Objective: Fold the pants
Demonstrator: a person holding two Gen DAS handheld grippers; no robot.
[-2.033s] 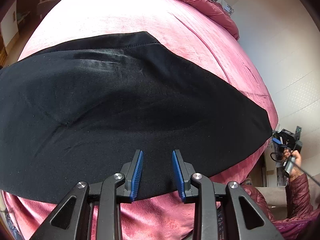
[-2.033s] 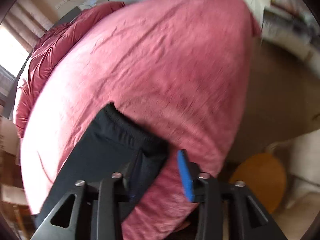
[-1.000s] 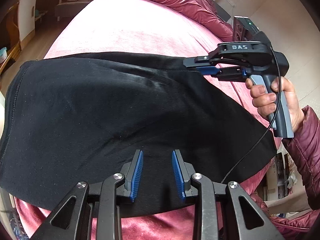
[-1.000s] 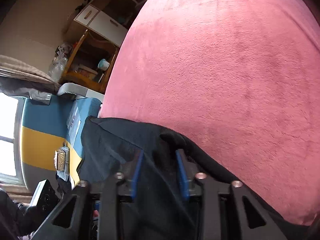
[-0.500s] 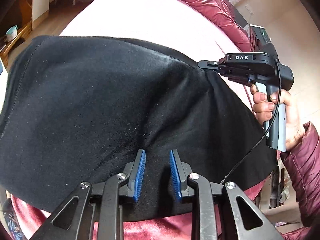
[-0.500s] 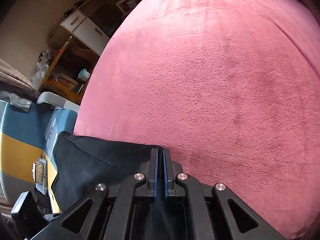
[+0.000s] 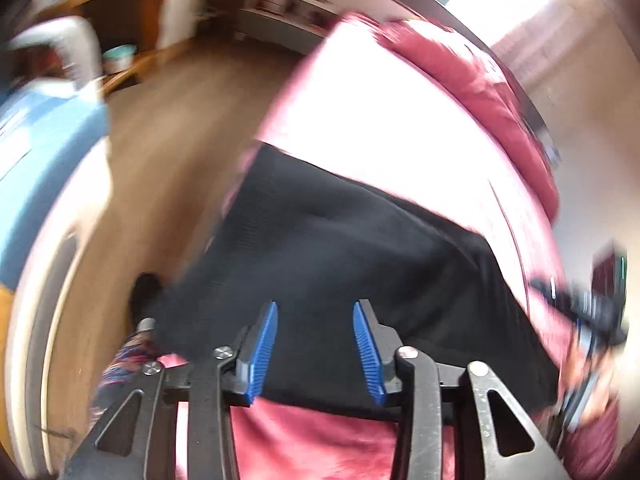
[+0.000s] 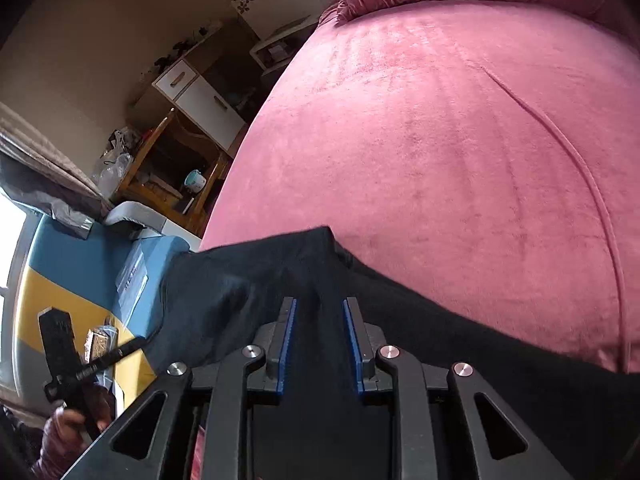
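**Black pants lie folded over on the bed, both grippers letting go**

Black fabric covers the near part of the pink bed (image 8: 460,128), and by the look of it one fold is done: the pants (image 7: 360,248) lie as a broad, fairly flat panel. In the left wrist view the far edge runs straight across the velvety cover. In the right wrist view a corner of cloth (image 8: 324,236) stands slightly peaked just ahead of the fingers.

The left gripper (image 7: 315,350) has its jaws opening, blue pads well apart, with the cloth below them rather than pinched; this view is smeared by motion, so fine detail is lost. The right gripper (image 8: 319,346) is also opening. Its pads stand apart, and dark cloth shows in the gap without being pressed by them, as far as I can tell.

My reading is that a fold has just been laid down and released. What remains is likely at least one more fold to bring the panel down to a compact stack, plus smoothing the raised corner. One end of the garment seems to reach the bed's edge near the wooden floor (image 7: 160,168), so it may need drawing inward first.
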